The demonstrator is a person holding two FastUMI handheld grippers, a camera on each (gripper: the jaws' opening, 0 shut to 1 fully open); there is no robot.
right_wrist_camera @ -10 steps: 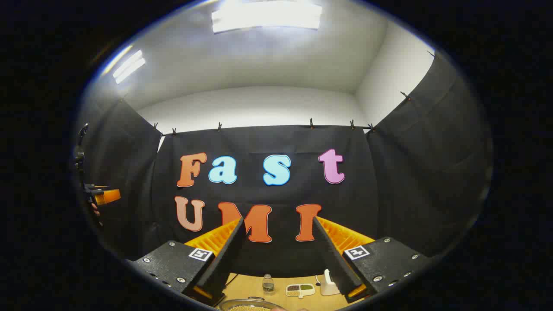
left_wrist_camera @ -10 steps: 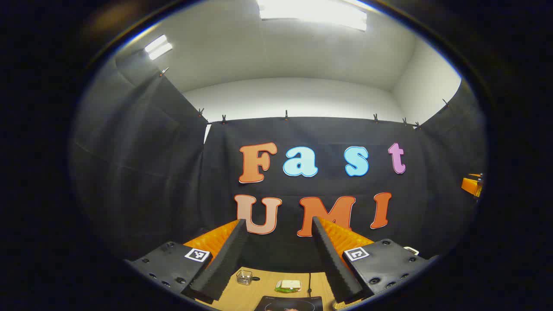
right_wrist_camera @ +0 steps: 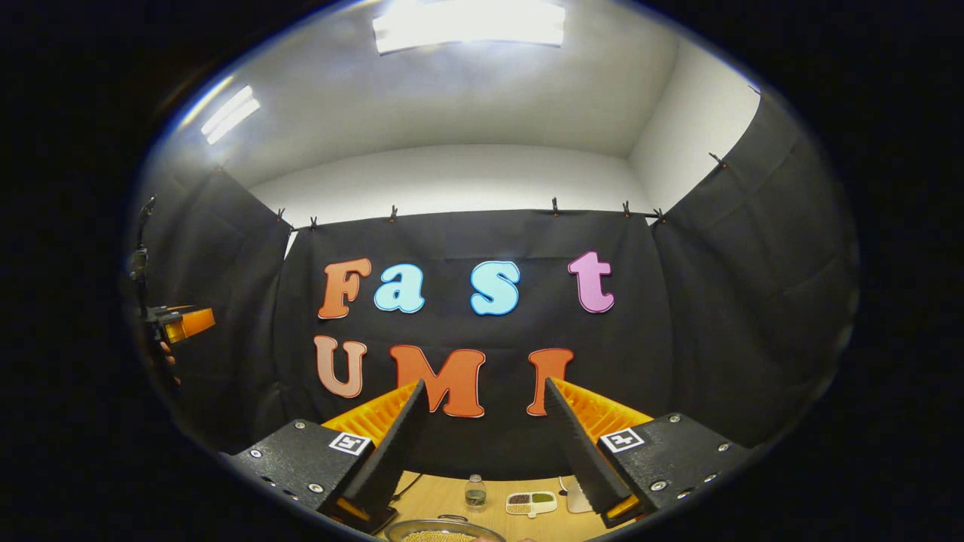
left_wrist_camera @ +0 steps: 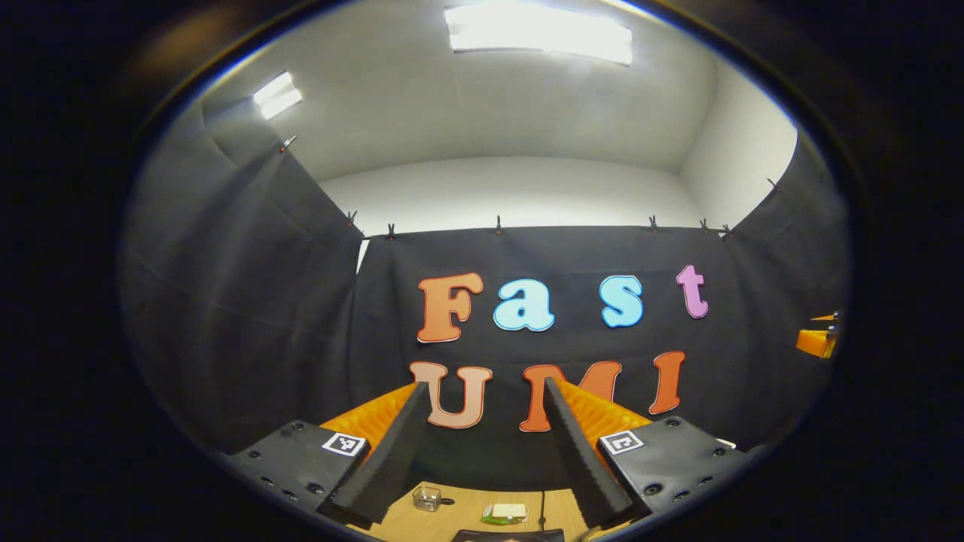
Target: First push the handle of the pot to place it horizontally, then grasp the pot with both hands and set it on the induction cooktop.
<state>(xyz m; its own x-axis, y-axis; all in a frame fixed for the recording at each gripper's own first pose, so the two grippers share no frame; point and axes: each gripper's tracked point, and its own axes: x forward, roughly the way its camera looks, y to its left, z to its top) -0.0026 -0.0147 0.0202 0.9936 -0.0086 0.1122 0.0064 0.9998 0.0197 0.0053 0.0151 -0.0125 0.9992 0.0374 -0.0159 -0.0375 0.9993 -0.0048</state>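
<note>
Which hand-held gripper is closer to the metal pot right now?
Right, probably. The right hand-held gripper hangs open over the pot, which lies just below and ahead of it. The left hand-held gripper, also open, is farther to the left, over the dark cooktop.

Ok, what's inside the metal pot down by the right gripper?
Small yellowish grains fill the pot, seen past its rim. The frame edge cuts off the rest, so depth and the handle stay unseen.

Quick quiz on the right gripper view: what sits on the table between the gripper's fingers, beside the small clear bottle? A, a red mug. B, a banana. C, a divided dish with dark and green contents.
C: a divided dish with dark and green contents lies right of the small bottle.
</note>
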